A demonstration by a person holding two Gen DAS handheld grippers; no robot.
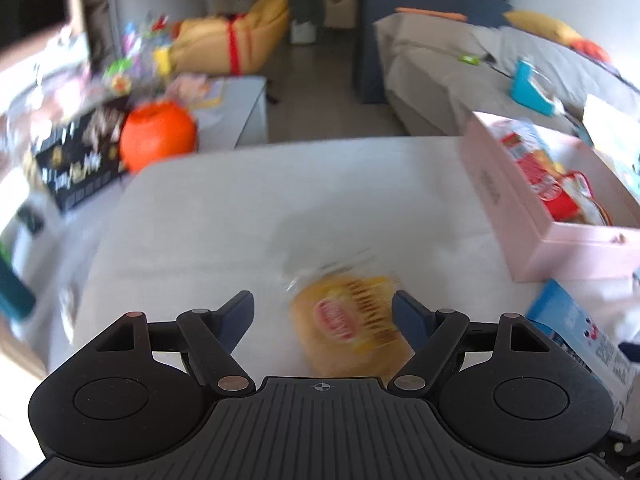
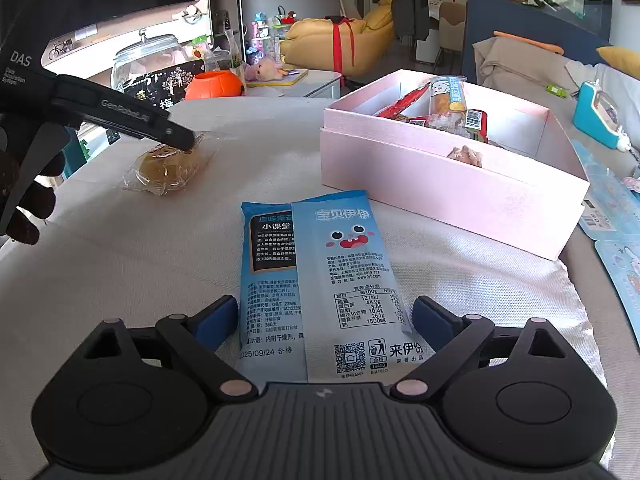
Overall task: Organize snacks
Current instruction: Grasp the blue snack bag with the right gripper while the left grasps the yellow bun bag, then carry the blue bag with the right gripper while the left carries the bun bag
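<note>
In the lower middle of the right wrist view, the right gripper (image 2: 325, 318) stands spread wide, its blue pads on either side of a blue snack packet (image 2: 320, 280) that lies flat on the white-covered counter (image 2: 160, 264); the pads do not press on it. Beyond the packet, at the right of that frame, an open pink box (image 2: 452, 184) holds several wrapped snacks.

In the lower middle of the left wrist view, the left gripper (image 1: 323, 312) is also released, jaws fully apart. A clear-wrapped yellow cake (image 1: 352, 320) lies on the counter between its pads, close to the right-hand pad, though blur hides whether they touch. In the right wrist view the same cake (image 2: 168, 168) sits at the left of the frame under the left gripper's tip (image 2: 182, 138).

An orange pumpkin-shaped bowl (image 2: 214, 85) stands past the counter's far edge.
</note>
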